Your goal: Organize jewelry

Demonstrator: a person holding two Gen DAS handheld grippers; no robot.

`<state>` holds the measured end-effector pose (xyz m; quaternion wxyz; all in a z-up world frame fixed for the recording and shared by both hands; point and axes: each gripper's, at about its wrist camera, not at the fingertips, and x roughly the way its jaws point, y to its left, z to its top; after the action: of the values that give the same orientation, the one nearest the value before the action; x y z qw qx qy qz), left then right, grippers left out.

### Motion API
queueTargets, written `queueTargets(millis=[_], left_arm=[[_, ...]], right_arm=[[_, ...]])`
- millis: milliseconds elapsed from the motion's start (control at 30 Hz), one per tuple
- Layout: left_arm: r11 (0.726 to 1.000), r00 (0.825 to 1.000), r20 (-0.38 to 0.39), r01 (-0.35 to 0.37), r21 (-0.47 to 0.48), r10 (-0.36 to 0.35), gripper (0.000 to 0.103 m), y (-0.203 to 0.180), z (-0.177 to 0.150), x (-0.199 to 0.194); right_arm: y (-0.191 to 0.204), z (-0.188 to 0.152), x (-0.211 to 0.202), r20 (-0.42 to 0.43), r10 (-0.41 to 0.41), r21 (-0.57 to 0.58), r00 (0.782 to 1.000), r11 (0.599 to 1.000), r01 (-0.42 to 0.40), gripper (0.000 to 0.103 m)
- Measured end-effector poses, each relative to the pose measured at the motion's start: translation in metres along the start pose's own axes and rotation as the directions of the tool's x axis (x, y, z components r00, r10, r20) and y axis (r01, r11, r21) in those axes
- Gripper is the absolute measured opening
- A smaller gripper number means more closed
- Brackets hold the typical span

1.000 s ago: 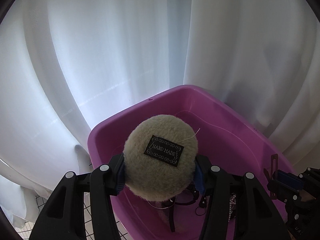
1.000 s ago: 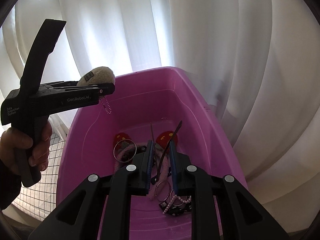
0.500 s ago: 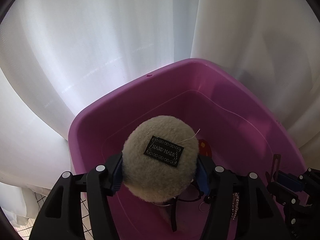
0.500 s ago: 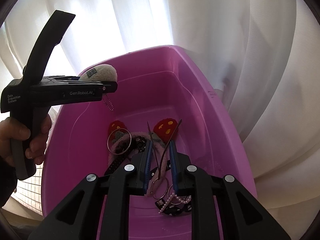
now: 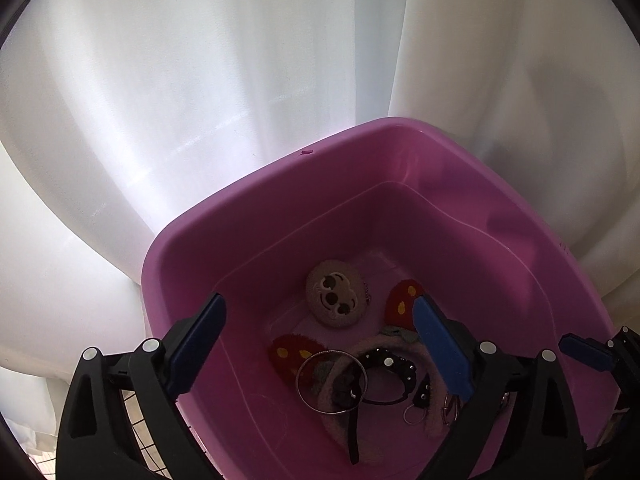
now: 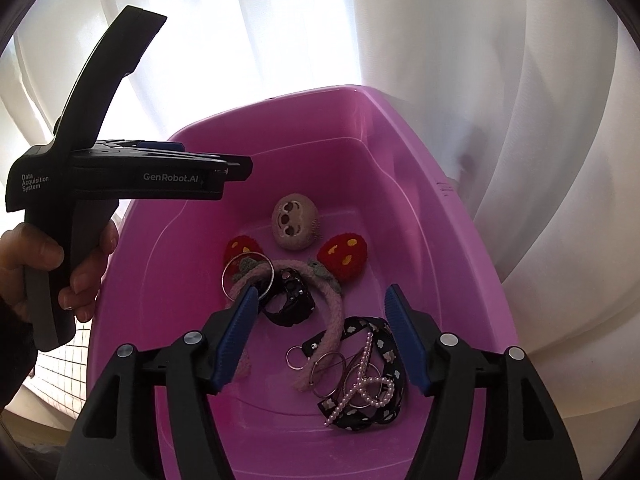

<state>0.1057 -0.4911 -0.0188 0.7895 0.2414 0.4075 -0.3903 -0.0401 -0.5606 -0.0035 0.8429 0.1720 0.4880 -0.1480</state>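
A pink plastic tub [image 5: 248,208] [image 6: 404,152] holds the jewelry. A round beige plush charm with a sloth face [image 5: 336,294] [image 6: 294,226] lies face up on the tub floor. My left gripper [image 5: 319,299] hangs above it, jaws opening wide with nothing between them; from the side it shows as the left gripper [image 6: 236,168] in a person's hand [image 6: 40,256]. My right gripper [image 6: 322,292] is over the tub with its jaws opening and nothing pressed between the pads. Below lie a pink strawberry headband [image 6: 347,256], a metal bangle [image 6: 248,276], a black bracelet [image 6: 292,300] and a pearl string [image 6: 368,376].
White curtains [image 5: 200,80] hang close behind and beside the tub. A black ribbon with white clouds [image 6: 386,360] and several key rings [image 6: 328,364] lie at the tub's near end. A wire grid [image 6: 60,360] shows at the lower left.
The left gripper opened and the plush charm dropped to the tub floor. The right gripper opened too, and the thin dark piece it held is gone from between its fingers. Both lowered toward the tub.
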Motion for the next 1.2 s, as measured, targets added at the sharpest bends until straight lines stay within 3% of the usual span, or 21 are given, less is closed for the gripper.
queueTargets(millis=[333, 1200], left_arm=[[1.0, 1.0, 0.019, -0.009, -0.016, 0.009, 0.096, 0.004, 0.001, -0.007], [0.997, 0.999, 0.026, -0.026, -0.067, 0.028, 0.096, 0.013, -0.005, -0.025]], right_arm=[[0.005, -0.001, 0.0, -0.02, -0.01, -0.007, 1.0, 1.0, 0.009, 0.076], [0.008, -0.002, -0.003, -0.074, 0.036, 0.065, 0.997, 0.997, -0.031, 0.076]])
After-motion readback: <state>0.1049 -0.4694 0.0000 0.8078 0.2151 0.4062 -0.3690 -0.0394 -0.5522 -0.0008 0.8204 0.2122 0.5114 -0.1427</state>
